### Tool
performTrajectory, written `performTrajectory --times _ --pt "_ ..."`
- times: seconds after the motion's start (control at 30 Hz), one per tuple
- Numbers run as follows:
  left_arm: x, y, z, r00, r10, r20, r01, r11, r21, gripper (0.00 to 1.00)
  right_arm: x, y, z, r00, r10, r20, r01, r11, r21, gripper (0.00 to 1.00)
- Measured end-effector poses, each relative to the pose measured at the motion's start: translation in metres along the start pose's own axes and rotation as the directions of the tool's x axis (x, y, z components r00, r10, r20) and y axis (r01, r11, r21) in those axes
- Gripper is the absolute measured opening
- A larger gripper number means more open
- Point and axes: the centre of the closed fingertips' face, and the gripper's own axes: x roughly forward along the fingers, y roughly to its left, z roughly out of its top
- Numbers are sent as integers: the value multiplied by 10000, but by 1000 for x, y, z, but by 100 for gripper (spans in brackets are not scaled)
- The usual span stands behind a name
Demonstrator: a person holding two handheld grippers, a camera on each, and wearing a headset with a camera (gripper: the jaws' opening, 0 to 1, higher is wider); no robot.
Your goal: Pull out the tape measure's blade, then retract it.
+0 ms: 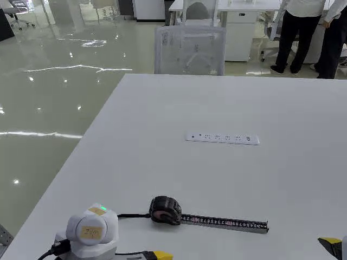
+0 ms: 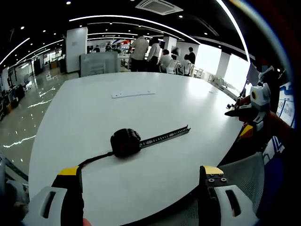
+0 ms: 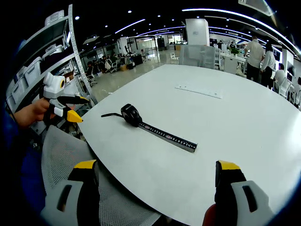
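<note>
A black tape measure [image 1: 165,210] lies near the front edge of the white table [image 1: 227,97]. Its blade [image 1: 225,222] is pulled out flat to the right, and a black strap trails off to the left. My left gripper [image 1: 159,254] is low at the front left, short of the case. In the left gripper view the left gripper [image 2: 141,170] stands open, with the tape measure [image 2: 125,142] ahead of it and untouched. My right gripper [image 1: 332,244] sits at the front right corner. The right gripper [image 3: 156,165] is open too, off the table edge, with the tape measure [image 3: 131,114] and blade [image 3: 169,137] beyond it.
A white power strip [image 1: 222,138] lies flat mid-table. A mesh chair [image 1: 190,50] stands behind the far edge, and people [image 1: 303,32] stand at the back right. A glossy floor lies to the left of the table. Mesh chair fabric [image 3: 70,160] sits under the right gripper.
</note>
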Motion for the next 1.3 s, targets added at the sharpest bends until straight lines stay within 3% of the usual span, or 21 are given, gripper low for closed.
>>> performTrajectory --times 0.27,0.4,0.6,0.73,0.83,0.97,1.3 --pt "-18 -3 -4 9997 213 -137 -220 9983 -544 100 -21 8 11 9998 76 180 -84 9990 430 100" --pt "-26 -7 -7 9992 341 -198 -354 9966 -743 100 -32 11 23 9968 147 788 -253 9905 1355 100" --pt "-38 -4 -10 9968 722 -340 -751 9927 -942 100 -40 15 24 9972 41 742 -136 9918 1272 100" --pt "-47 7 -14 9871 1461 -650 -1536 9791 -1330 100 -42 19 22 9980 21 638 -100 9922 1246 100" --pt "-51 8 -15 9857 1555 -655 -1651 9686 -1857 100 -41 17 15 9987 -265 431 214 9932 1148 100" --pt "-49 3 -19 9861 1487 -737 -1602 9688 -1892 100 -36 12 5 9992 -364 178 341 9927 1157 100" --pt "-28 -6 -17 9895 1221 -775 -1331 9786 -1567 100 -25 14 7 9999 -129 115 122 9983 577 100"
